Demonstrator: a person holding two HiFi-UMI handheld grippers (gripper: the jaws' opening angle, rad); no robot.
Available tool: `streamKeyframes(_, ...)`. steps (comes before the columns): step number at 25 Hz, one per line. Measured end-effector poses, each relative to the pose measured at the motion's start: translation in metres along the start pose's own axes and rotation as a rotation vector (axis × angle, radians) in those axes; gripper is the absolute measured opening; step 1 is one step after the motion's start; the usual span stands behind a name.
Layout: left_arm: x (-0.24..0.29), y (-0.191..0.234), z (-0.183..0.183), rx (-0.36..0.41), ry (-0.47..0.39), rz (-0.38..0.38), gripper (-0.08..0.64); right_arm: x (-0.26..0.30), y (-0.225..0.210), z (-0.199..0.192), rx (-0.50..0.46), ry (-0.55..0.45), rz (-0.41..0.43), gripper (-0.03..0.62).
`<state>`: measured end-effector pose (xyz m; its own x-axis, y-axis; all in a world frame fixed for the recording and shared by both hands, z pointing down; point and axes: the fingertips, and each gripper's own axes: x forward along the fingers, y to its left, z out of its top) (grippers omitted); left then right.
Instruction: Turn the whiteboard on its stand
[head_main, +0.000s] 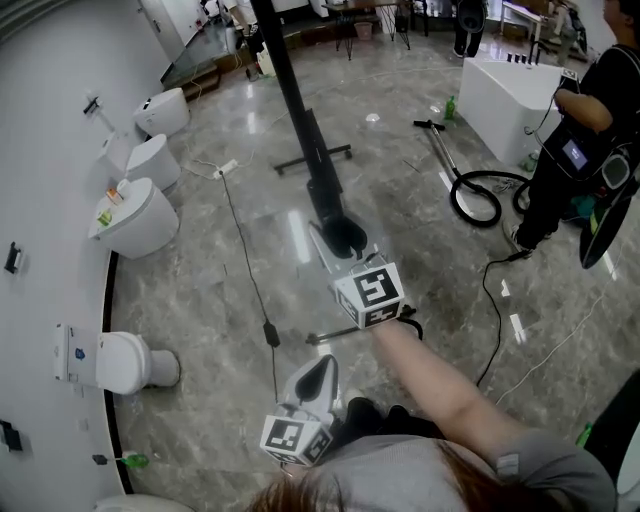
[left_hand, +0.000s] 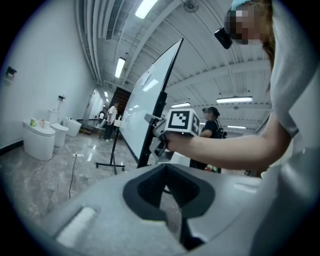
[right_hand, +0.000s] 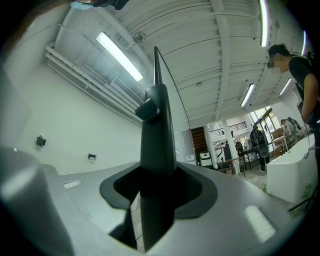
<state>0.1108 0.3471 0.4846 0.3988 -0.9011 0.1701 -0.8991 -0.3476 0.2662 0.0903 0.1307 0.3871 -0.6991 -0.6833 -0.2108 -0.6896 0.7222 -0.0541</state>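
Right hand-held gripper clamped on whiteboard frame edge; left hand-held gripper empty, jaws apart; turn apparently unfinished.

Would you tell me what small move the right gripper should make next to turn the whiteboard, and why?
Likely a short sideways swing of the right gripper, pivoting the whiteboard on its stand. Its jaws are closed on the board's black edge; the left gripper is open, empty and off the board, so only the right can drive the turn.
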Motion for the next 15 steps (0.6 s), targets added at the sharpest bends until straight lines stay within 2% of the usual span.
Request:
streamKeyframes(5,0.002,-0.018,-0.015,-0.032,0.025,-0.005,-0.003,-0.015,0.006,0.004,0.011,-0.006,0.026,0.169)
streamKeyframes(15,0.008,-0.040,-0.013,-0.033,0.008,-0.020,-0.002,-0.049,0.016,0.010,0.035,-0.016,0.056,0.175)
